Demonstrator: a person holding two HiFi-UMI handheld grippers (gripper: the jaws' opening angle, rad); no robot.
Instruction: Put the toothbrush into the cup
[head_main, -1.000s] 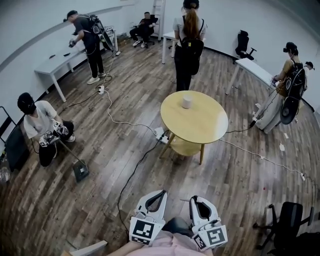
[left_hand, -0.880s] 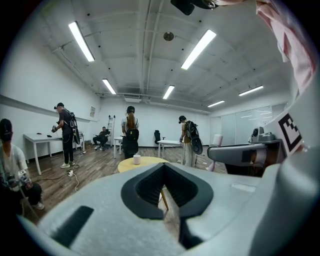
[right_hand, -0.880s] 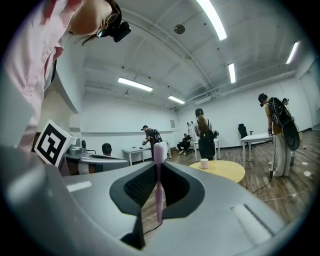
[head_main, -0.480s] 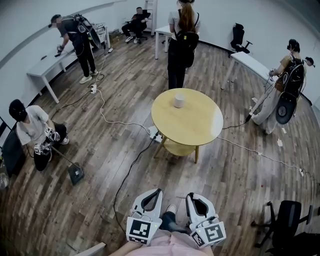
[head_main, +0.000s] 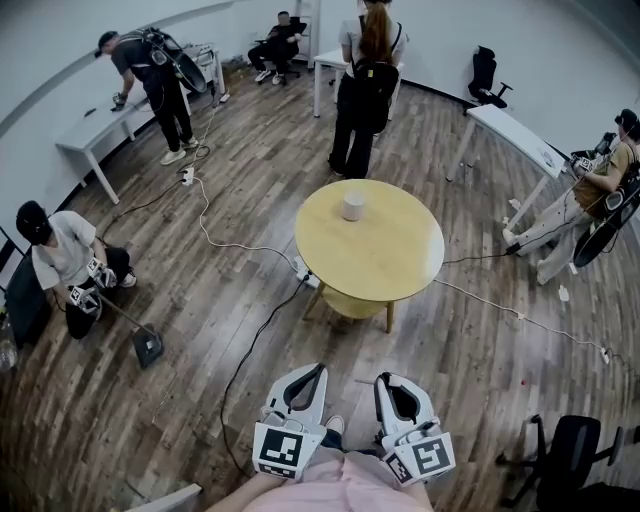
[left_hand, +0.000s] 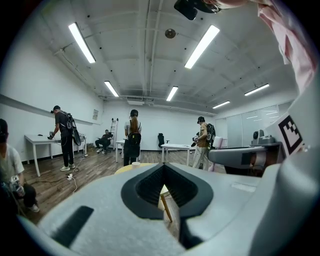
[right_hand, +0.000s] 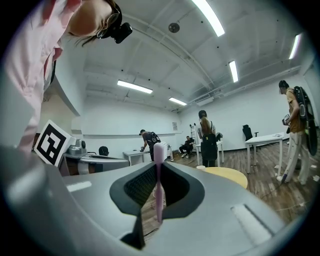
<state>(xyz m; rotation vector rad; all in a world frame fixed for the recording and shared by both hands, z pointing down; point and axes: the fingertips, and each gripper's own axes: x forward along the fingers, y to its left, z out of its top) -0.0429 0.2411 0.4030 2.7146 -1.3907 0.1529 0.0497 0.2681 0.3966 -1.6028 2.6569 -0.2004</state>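
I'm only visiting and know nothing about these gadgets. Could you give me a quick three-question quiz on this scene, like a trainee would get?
1. True or false: the toothbrush is already inside the cup.
2. Which tool grips the toothbrush: A left, B right?
3. Fill in: the cup stands on the round ____.
Key: 1 false, it is held well short of the cup. 2 B, the right tool, jaws shut on it. 3 table.
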